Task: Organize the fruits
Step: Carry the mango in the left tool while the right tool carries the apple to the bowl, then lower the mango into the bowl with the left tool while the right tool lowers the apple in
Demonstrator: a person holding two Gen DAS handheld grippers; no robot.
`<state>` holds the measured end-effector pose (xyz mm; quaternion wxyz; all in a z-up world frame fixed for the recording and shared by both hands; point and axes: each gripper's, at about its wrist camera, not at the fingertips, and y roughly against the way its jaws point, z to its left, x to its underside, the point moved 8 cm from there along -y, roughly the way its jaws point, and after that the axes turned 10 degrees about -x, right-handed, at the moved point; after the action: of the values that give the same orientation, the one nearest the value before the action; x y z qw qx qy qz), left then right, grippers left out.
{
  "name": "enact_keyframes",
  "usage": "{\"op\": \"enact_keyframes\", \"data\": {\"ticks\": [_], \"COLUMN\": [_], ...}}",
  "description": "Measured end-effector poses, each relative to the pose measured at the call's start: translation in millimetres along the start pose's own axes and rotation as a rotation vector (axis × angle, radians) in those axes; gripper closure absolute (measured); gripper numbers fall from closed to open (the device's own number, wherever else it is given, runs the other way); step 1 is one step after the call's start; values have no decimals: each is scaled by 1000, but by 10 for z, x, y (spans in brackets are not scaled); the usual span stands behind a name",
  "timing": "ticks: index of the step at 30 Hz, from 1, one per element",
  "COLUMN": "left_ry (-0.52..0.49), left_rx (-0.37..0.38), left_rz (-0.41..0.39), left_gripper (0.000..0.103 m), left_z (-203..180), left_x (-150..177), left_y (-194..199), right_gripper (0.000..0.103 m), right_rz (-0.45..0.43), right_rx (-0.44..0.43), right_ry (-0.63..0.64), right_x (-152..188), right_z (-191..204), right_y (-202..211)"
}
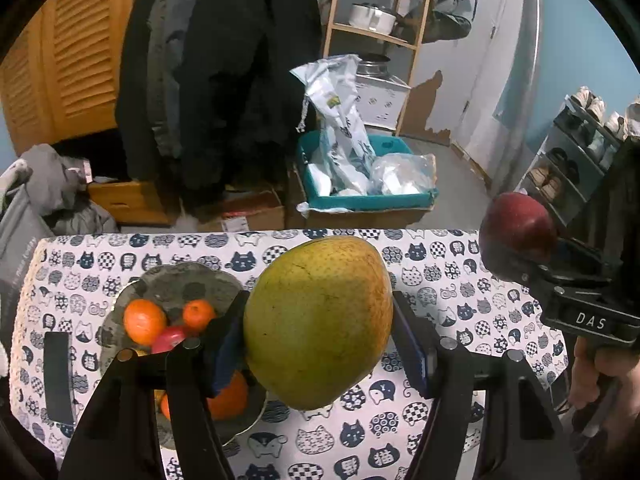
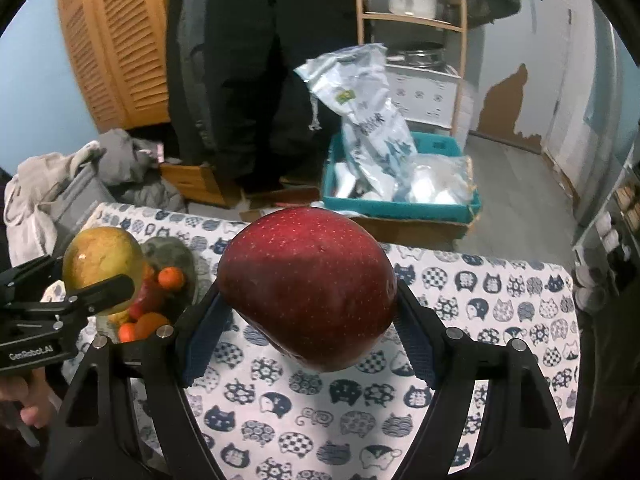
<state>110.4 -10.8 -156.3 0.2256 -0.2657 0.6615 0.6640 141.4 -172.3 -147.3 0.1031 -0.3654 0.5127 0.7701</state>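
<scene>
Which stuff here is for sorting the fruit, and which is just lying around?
For the job:
left gripper holding the big yellow-green mango
right gripper holding the dark red apple
grey plate of small oranges

Just lying about:
teal plastic bin
white pot
dark hanging coats

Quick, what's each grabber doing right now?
Left gripper: shut on the green mango, lifted above the table.
Right gripper: shut on the red apple, also in the air.

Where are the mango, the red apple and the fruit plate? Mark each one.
mango [image 1: 318, 320], left wrist view, middle of its green-yellow skin.
red apple [image 2: 308, 284], right wrist view, centre of its front face.
fruit plate [image 1: 180, 284], left wrist view, bare grey far part.
</scene>
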Motion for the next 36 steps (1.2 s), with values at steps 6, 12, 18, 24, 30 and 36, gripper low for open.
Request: {"op": "enact_keyframes", "data": {"ticks": [6,12,18,24,30,36], "left_ry": [26,50,85,118,159,190], "left_rx": [-13,-39,-69,-108,-138,-166], "left_rz": [-4,-10,-12,-7,14,51], "left_gripper": [34,34,34,34,34,34], "left_z": [185,399,672,968,1270,1527], "left_x": [29,58,102,169,277,414], "left_y": [49,83,110,104,42,-69], "right_gripper": [24,24,24,24,24,24], "right_rz": [14,26,37,60,96,141], "right_rx": [-28,-60,-92,-129,-158,-182], "right_ry": [29,53,65,83,92,96], "right_x": [-38,-111,-175,-218,-207,-158], "right_z": [225,484,703,965,1186,1361], "right_y": [-109,-244,-382,-579,-814,-1061]}}
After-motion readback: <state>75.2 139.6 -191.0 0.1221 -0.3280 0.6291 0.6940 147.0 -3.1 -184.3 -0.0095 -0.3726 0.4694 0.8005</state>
